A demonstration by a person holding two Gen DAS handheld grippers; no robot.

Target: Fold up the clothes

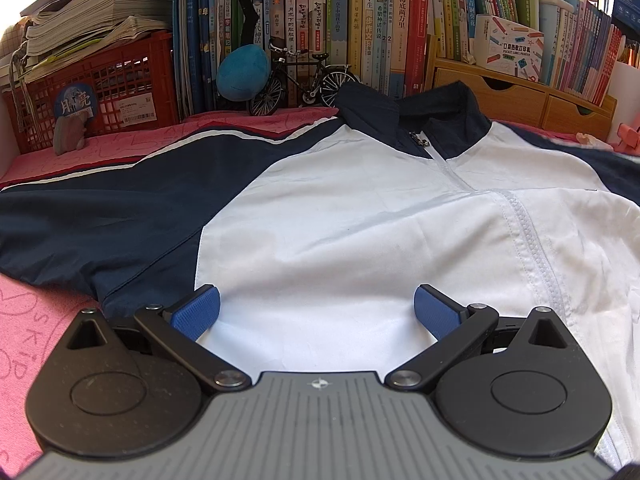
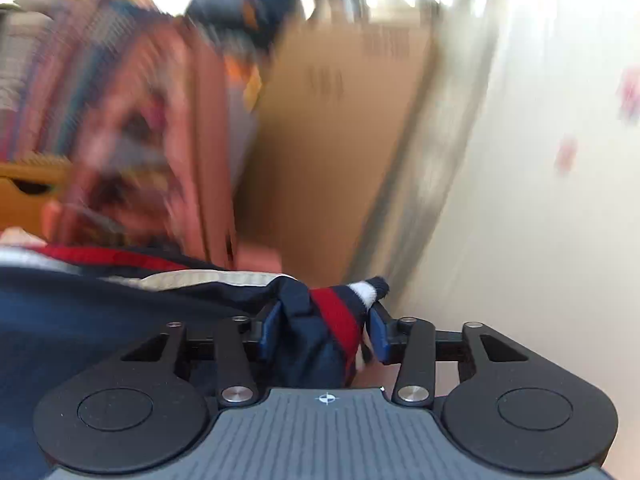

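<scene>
Packed bookshelves [image 1: 360, 20] rise behind a pink-covered surface [image 1: 36, 360]; wooden drawers [image 1: 520, 96] at right; bright daylight.

The jacket [image 1: 360, 208] was thin woven cloth, matt, its white panels smooth with faint creases and its zip tape finely ribbed. Under it the pink cover [image 1: 28, 332] at lower left looked like soft, napped towelling. The left gripper [image 1: 316, 312] had matt black plastic arms, bright metal pivot pins and blue pads [image 1: 196, 314] with a rough, knurled face. The red crate [image 1: 100, 88] at upper left was glossy latticed plastic; the drawer unit [image 1: 520, 100] at upper right, pale smooth wood. In the right wrist view the cuff [image 2: 344, 316] looked ribbed knit.
</scene>
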